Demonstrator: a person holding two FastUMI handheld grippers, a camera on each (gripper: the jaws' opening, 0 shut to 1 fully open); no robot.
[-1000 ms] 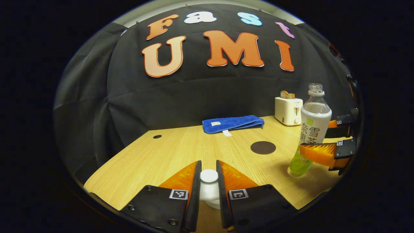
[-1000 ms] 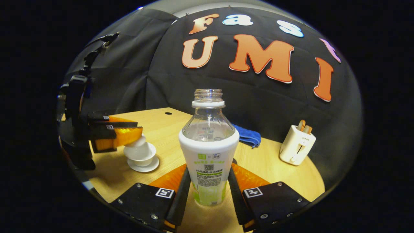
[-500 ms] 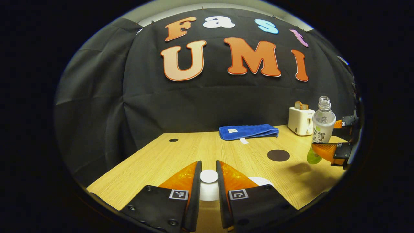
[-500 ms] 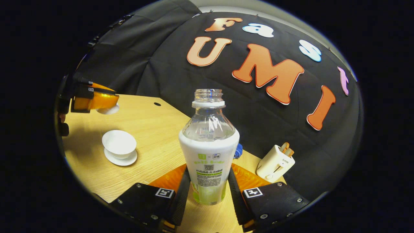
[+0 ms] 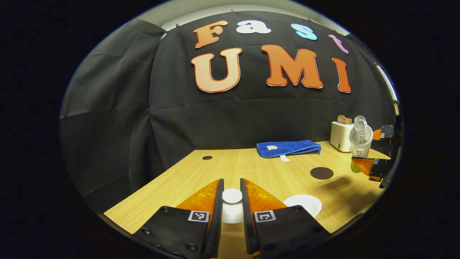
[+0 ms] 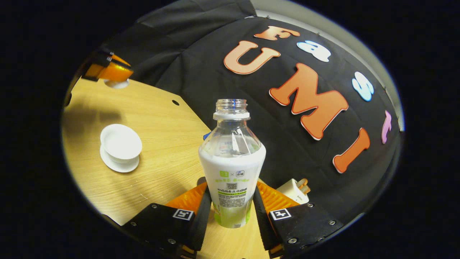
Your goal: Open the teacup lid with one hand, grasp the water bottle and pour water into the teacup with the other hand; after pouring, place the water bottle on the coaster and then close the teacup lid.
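Observation:
My left gripper (image 5: 231, 196) is shut on the white teacup lid (image 5: 232, 208), held up in the air; the right gripper view shows that gripper (image 6: 109, 73) with the lid (image 6: 115, 84) at top left. The uncovered white teacup (image 6: 120, 142) stands on its saucer (image 6: 118, 164) on the table; its rim (image 5: 303, 203) peeks out beside my left fingers. My right gripper (image 6: 231, 210) is shut on the open water bottle (image 6: 231, 162), lifted and tilting toward the cup. The left gripper view has the bottle (image 5: 360, 138) at far right. A dark round coaster (image 5: 321, 173) lies on the table.
A folded blue towel (image 5: 288, 148) lies at the back of the wooden table (image 5: 201, 176). A white toaster (image 5: 341, 135) with bread stands at the back right, also the toaster (image 6: 295, 190) behind the bottle. A small hole (image 5: 207, 157) marks the tabletop.
The left gripper lifted the lid off the cup and carried it up and away. The right gripper raised the bottle off the table and is tilting it leftward.

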